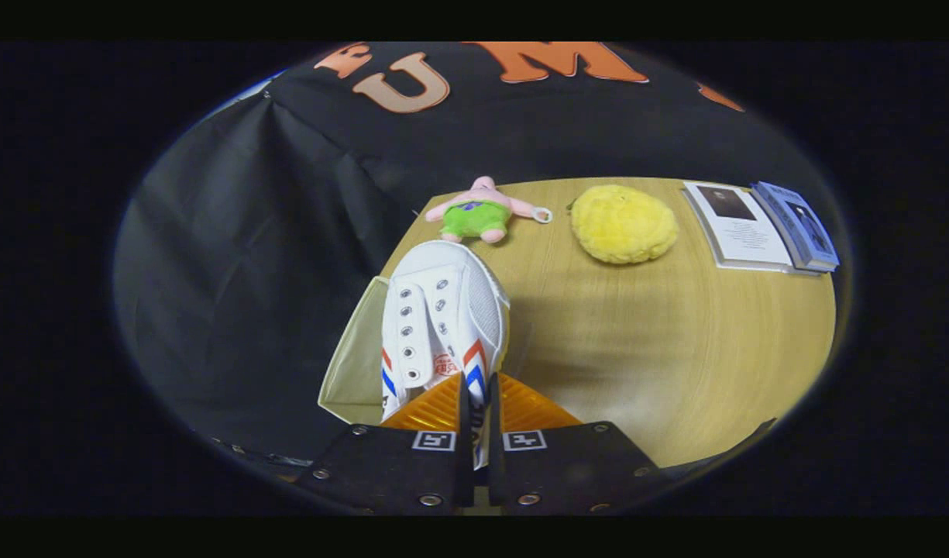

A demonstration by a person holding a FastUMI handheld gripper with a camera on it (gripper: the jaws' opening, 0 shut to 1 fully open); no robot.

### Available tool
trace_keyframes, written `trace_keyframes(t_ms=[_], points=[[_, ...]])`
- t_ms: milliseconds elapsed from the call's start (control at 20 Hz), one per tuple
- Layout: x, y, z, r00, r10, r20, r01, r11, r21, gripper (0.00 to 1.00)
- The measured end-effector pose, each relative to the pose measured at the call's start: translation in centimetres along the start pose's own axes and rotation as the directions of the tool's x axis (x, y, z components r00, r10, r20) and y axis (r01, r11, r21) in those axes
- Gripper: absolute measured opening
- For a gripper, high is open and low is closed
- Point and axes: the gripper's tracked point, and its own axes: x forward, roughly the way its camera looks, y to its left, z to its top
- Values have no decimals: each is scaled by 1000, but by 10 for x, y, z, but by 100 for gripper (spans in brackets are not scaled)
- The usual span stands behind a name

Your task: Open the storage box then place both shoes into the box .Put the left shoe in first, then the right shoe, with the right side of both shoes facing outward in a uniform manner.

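The storage box sits just ahead & left of the hand-held gripper, at the desk's near-left edge; it looks like beige fabric w/ a soft upright wall, top open. What's inside can't be seen, since the shoe covers most of the opening.

The hand-held gripper is clenched on the white sneaker: its fingers are nearly together w/ a thin part of the shoe's rear pinched between them. The shoe stretches away from the fingers, toe pointing ahead, held over the box's right side. Whether it touches the box can't be told. Upper is white canvas w/ metal eyelets, no laces visible, mesh-like texture on the right flank, red & blue diagonal stripes on both sides near the fingers.

The desk is light wood-grain. Well beyond the shoe toe lies a pink plush star toy in green shorts. To its right, a round fluffy yellow plush. Further right, a white booklet w/ a stack of blue-grey booklets overlapping its right edge.
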Motion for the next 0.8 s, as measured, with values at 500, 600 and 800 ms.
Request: trace_keyframes(t_ms=[500, 600, 800], points=[[35, 47, -10, 999, -26, -21, 25, 999, -44, 8], [40, 47, -13, 999, -23, -26, 22, 999, -38, 8], [52, 53, -32, 998, -41, -47, 38, 997, -68, 8]])
